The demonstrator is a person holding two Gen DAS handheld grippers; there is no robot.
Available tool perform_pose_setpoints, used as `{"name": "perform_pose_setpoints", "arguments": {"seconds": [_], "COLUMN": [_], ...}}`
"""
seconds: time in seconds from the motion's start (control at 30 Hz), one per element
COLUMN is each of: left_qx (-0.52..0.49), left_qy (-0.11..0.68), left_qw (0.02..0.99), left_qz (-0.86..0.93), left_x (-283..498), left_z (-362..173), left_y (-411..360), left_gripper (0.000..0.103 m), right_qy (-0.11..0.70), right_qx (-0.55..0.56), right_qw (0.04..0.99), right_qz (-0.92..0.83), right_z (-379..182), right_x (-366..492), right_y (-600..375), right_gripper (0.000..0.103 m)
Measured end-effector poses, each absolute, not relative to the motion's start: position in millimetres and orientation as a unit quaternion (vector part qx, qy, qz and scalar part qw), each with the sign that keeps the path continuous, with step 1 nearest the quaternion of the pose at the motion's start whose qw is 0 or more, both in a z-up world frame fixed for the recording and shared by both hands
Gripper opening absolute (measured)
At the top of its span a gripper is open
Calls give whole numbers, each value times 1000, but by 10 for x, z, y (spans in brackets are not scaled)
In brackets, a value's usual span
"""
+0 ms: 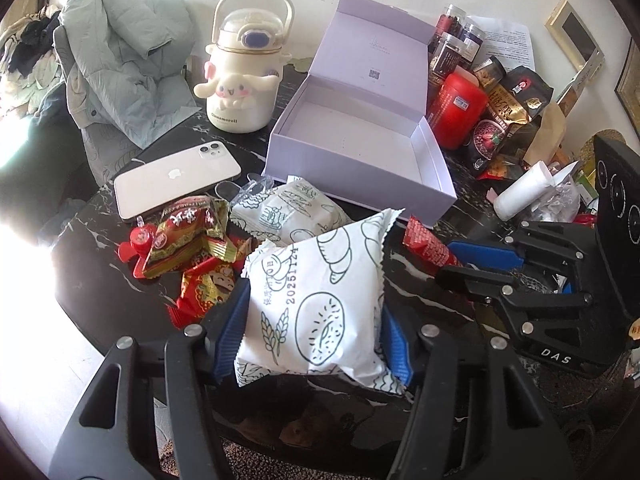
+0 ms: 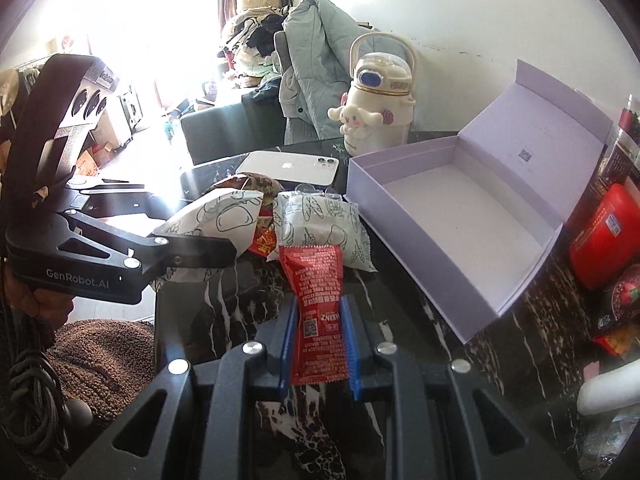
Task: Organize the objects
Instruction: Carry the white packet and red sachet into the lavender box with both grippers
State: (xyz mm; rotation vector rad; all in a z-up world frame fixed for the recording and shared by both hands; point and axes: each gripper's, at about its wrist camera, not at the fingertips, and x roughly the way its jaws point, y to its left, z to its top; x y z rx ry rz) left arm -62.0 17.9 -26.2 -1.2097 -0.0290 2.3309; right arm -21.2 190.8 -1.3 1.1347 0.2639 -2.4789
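My left gripper is shut on a white bread packet printed with pastry drawings, and holds it above the black marble table. In the right wrist view the same packet shows between the left gripper's fingers. My right gripper is shut on a red Heinz ketchup sachet. That red sachet also shows in the left wrist view, in the right gripper. A second white packet lies on the table. An open, empty lilac box stands behind it.
Red and gold snack wrappers and a white phone lie left of the packets. A cream cartoon kettle stands at the back. Jars, a red tin and snack bags crowd the right side. A grey jacket hangs over a chair.
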Motion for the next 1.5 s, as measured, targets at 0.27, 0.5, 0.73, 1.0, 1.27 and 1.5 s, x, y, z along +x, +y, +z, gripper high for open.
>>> {"name": "perform_pose_setpoints", "arguments": {"seconds": [0.27,0.5,0.73,1.0,1.27,1.5], "left_qx": [-430,-407,-394,-375,-369,-361], "left_qy": [-8,12,26,40,49,62], "left_qw": [270,293,313,335,352,359], "left_qz": [862,865,864,863,859,858], "left_x": [-762,-878,-1072,-1308,-1582,-1807], "left_z": [-86,90,209,341,425,490], "left_y": [119,204,331,546,718,886], "left_gripper": [57,56,56,56,56,56], "right_qy": [83,69,63,53,49,46], "right_qx": [383,366,356,347,336,320], "right_qw": [184,163,134,102,87,72], "right_qz": [-902,-913,-923,-931,-937,-944], "right_z": [167,294,385,486,596,729], "right_x": [-289,-354,-446,-593,-809,-1004], "right_y": [1858,1905,1998,2160,2260,2374], "right_gripper": [22,22,22,21,22,21]}}
